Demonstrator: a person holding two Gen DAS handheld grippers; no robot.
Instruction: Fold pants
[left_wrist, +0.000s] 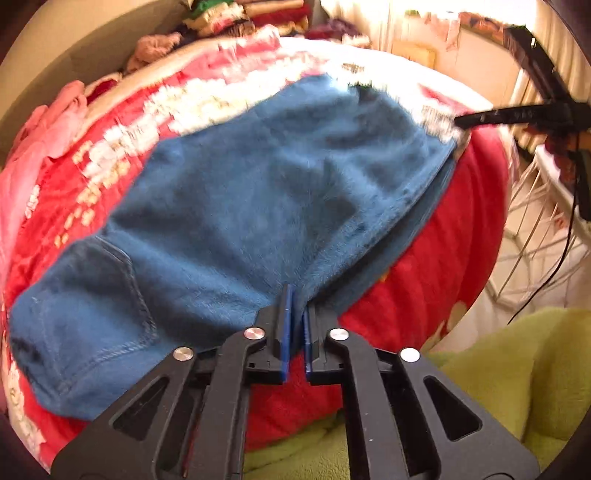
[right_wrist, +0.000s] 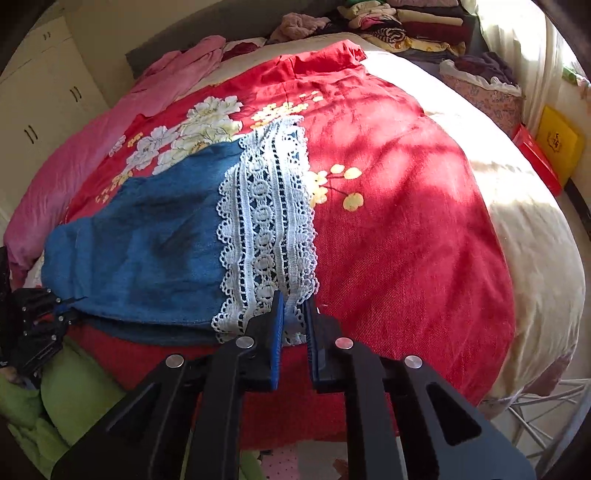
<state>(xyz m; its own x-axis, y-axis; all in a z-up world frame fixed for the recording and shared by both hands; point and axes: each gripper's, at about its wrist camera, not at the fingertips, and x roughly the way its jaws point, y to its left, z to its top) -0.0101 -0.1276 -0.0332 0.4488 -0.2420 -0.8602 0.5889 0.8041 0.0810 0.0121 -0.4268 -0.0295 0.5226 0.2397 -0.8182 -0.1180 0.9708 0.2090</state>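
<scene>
Clamping my left gripper (left_wrist: 297, 306) on the near edge of one pair of blue pants (left_wrist: 258, 192), I am seeing them lying across the red floral bedspread (left_wrist: 424, 258) mid-frame. Through the right wrist, my right gripper (right_wrist: 293, 314) is pinching their white lace cuff (right_wrist: 266, 229); one yellow box (right_wrist: 559, 144), upper right, is bearing unreadable writing.

No text, label, brand or number can be read in either view. The yellow box (right_wrist: 559, 142) by the right edge of the bed (right_wrist: 535, 240) bears a dark mark, too small to make out.
</scene>
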